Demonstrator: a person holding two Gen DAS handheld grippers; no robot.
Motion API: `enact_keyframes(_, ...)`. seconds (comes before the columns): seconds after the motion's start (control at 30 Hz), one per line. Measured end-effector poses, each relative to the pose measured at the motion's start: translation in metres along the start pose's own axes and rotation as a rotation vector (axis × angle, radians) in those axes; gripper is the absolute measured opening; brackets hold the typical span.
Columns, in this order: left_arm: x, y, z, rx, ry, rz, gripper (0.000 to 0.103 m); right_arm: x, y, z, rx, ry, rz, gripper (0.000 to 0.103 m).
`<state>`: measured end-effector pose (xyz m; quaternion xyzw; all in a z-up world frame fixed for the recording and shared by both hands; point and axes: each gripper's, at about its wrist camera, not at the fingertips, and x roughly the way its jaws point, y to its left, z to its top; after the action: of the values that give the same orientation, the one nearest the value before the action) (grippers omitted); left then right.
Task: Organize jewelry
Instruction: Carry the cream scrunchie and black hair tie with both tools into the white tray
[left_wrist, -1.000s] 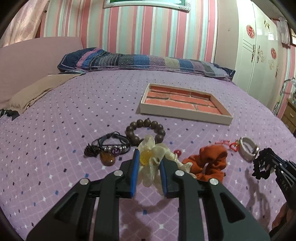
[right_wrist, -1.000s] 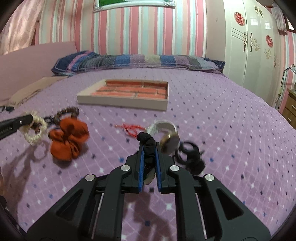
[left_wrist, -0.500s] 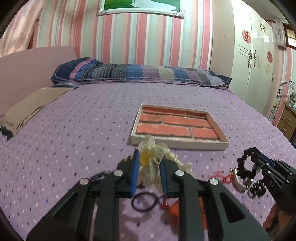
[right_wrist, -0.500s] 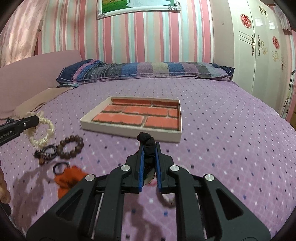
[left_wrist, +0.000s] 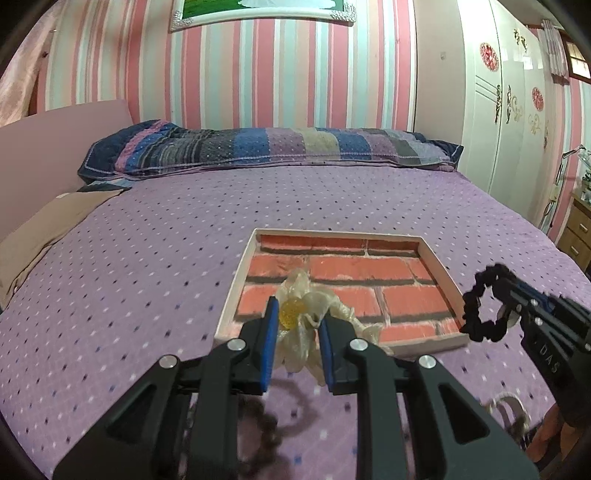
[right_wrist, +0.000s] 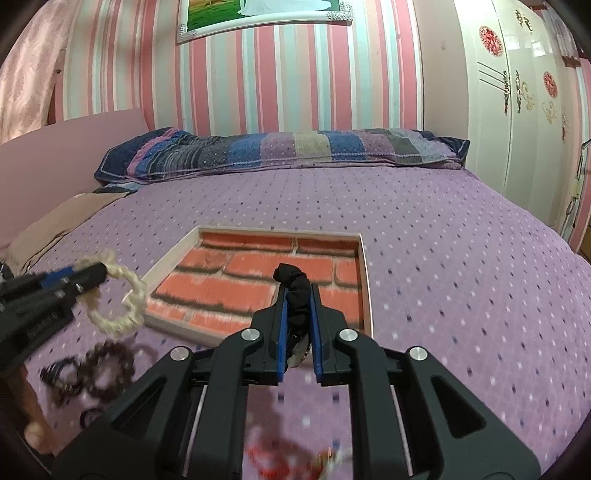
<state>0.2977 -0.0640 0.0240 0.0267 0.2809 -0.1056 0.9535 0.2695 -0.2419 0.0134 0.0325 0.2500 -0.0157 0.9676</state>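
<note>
Between the blue pads of the left gripper (left_wrist: 295, 325) sits a cream ruffled scrunchie (left_wrist: 308, 317) with a yellow bead at its centre; the jaws stand only a little apart, pressed on the fabric. From the right wrist view the same scrunchie (right_wrist: 122, 295) hangs as a loop from that gripper's tip (right_wrist: 98, 275), in the air just beside the near left corner of the tray.

The right gripper (right_wrist: 295, 295) has its jaws nearly closed on a black scrunchie (right_wrist: 297, 291), a fold of which bunches up above the pads. In the left wrist view this black scrunchie (left_wrist: 480, 306) dangles as a ring from the right gripper (left_wrist: 508, 295), just at the near right corner of the tray.

The tray (left_wrist: 236, 280) is a shallow pale-rimmed box with a red brick pattern on its floor, lying flat on the purple dotted bedspread (left_wrist: 147, 258). Both scrunchies are held off the bedspread at the tray's near edge.

On the near side of the tray, to its left, lie a dark beaded bracelet (right_wrist: 107, 369) and some dark cords (right_wrist: 61, 376), blurred. Something red (right_wrist: 273, 458) lies nearer still, below the right gripper, too blurred to tell.

Beyond the tray, a striped pillow (left_wrist: 266, 147) lies against the pink striped wall (left_wrist: 258, 74).
</note>
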Motion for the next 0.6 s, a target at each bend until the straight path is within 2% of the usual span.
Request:
enact_keyframes(0.3,0.092,-0.002,0.039,-0.033,0.065,0.001,0.021,0.085,0.002,0.037,-0.023,0.018,-0.031,0.012)
enact_keyframes(0.6,0.185,-0.006,0.071,0.004,0.157,0.050,0.021,0.179,-0.010,0.064,0.007,0.107,-0.086,0.012)
